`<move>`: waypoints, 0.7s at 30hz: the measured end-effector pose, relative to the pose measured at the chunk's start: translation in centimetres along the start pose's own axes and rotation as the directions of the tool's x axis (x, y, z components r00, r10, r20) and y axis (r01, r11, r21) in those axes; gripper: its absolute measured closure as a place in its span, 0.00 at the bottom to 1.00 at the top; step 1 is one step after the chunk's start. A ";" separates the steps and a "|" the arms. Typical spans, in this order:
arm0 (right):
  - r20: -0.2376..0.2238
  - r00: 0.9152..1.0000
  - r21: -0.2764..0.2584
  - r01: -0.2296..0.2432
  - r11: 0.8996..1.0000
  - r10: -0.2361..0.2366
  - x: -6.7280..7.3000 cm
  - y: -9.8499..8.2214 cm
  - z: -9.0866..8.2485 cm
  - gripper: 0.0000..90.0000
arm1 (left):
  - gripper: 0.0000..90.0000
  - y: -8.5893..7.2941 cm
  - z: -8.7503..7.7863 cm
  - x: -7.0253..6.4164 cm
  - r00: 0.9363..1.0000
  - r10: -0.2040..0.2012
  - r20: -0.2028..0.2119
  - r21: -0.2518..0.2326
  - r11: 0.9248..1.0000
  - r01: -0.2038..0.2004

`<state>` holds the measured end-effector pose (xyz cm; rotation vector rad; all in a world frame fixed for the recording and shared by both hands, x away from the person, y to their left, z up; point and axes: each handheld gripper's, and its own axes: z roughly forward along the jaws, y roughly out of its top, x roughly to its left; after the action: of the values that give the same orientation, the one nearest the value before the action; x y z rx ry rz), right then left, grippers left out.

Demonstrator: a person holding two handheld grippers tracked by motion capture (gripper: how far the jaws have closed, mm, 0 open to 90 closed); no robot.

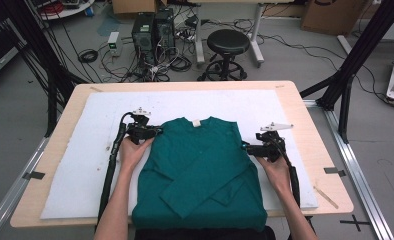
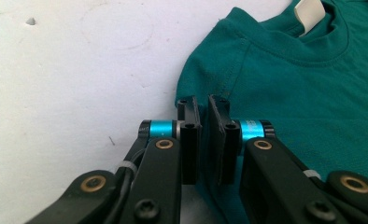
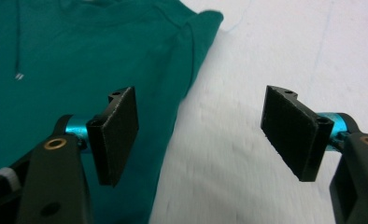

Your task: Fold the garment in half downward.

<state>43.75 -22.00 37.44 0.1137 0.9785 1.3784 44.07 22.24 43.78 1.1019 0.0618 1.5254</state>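
A dark green long-sleeved shirt (image 1: 200,165) lies on the white mat (image 1: 80,165), sleeves folded across its front and a white neck label (image 1: 196,122) at the far side. My left gripper (image 1: 155,131) is at the shirt's left shoulder. In the left gripper view (image 2: 204,105) its jaws are pressed together on the shoulder edge of the shirt (image 2: 289,79). My right gripper (image 1: 247,148) hovers at the shirt's right edge. In the right gripper view (image 3: 201,126) it stands open, one pad (image 3: 114,133) over the shirt (image 3: 79,56), the other over bare mat (image 3: 247,60).
The mat covers most of a wooden table (image 1: 330,165). Beyond the far edge stand a black stool (image 1: 228,42), two computer towers (image 1: 152,30) and loose cables on the floor. Black frame posts (image 1: 357,55) rise at both sides.
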 end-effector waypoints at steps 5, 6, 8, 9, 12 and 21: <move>-0.018 0.999 0.075 0.032 0.997 -0.030 0.2 3.1 3.3 0.32 | 0.92 0.0 0.0 -0.1 1.000 -0.002 -0.004 -0.006 1.000 0.002; -0.018 0.999 0.075 0.032 0.997 -0.030 0.2 3.1 3.3 0.32 | 0.92 0.0 0.0 -0.1 1.000 -0.002 -0.004 -0.006 1.000 0.002; -0.008 0.999 0.098 0.054 0.994 -0.054 0.5 3.9 4.2 0.31 | 0.92 0.0 0.0 -0.1 1.000 0.002 -0.005 -0.004 1.000 -0.002; 0.001 0.997 0.123 0.078 0.989 -0.078 0.8 4.5 5.1 0.31 | 0.92 0.0 0.0 -0.1 1.000 0.003 -0.007 -0.003 1.000 -0.003; 0.015 0.995 0.140 0.096 0.985 -0.099 1.0 4.7 5.8 0.34 | 0.92 0.0 0.0 -0.1 1.000 0.009 -0.010 -0.002 1.000 -0.009; 0.003 0.997 0.140 0.076 0.987 -0.078 -0.2 4.3 6.7 0.61 | 0.92 -0.1 0.0 -0.3 1.000 0.022 -0.022 -0.008 1.000 -0.023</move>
<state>44.75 -17.98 44.25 0.1846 1.0612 1.2377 44.09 21.99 43.53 1.0833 0.0584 1.5565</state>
